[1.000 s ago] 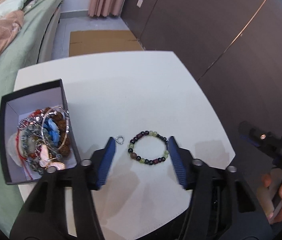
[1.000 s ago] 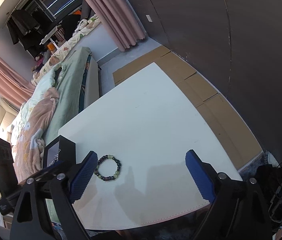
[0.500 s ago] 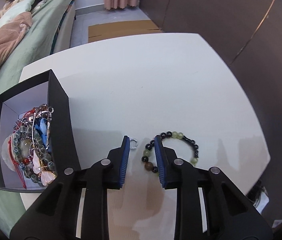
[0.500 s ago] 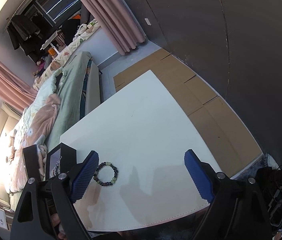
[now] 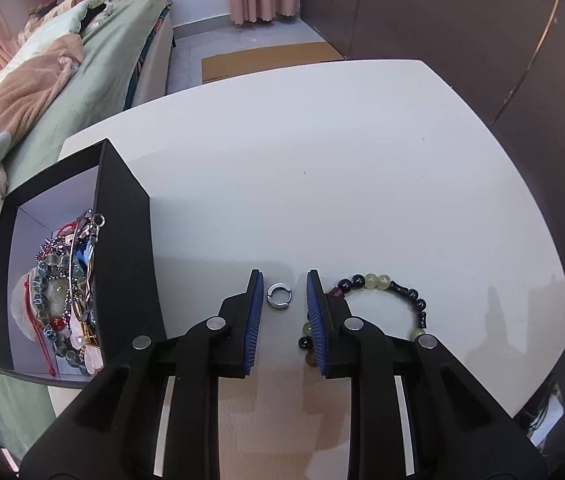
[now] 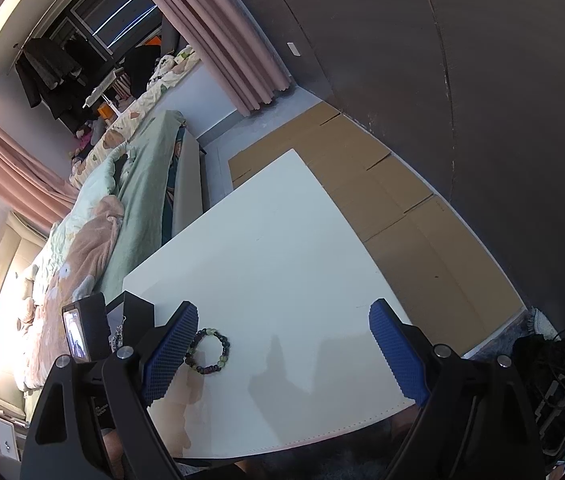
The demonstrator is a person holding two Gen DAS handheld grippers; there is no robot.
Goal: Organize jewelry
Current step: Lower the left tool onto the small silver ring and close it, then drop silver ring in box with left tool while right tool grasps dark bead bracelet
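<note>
Lowered, left gripper (image 5: 281, 286) jaws, just narrowed, straddle one ring (image 5: 279, 296) untouched beside one bracelet (image 5: 382, 304).

The table (image 5: 322, 184) had a smooth white top with a soft sheen. The small ring (image 5: 279, 296) looked like polished silver metal. The bracelet (image 5: 386, 284) was strung with glossy black beads and translucent pale-green ones. The box (image 5: 126, 248) had matt black outer walls and pale inner ones, like card. The left gripper (image 5: 281, 288) was matt black plastic, its pads (image 5: 256, 304) ribbed blue rubber. The blanket (image 5: 14, 112) on the bed looked fleecy.
</note>
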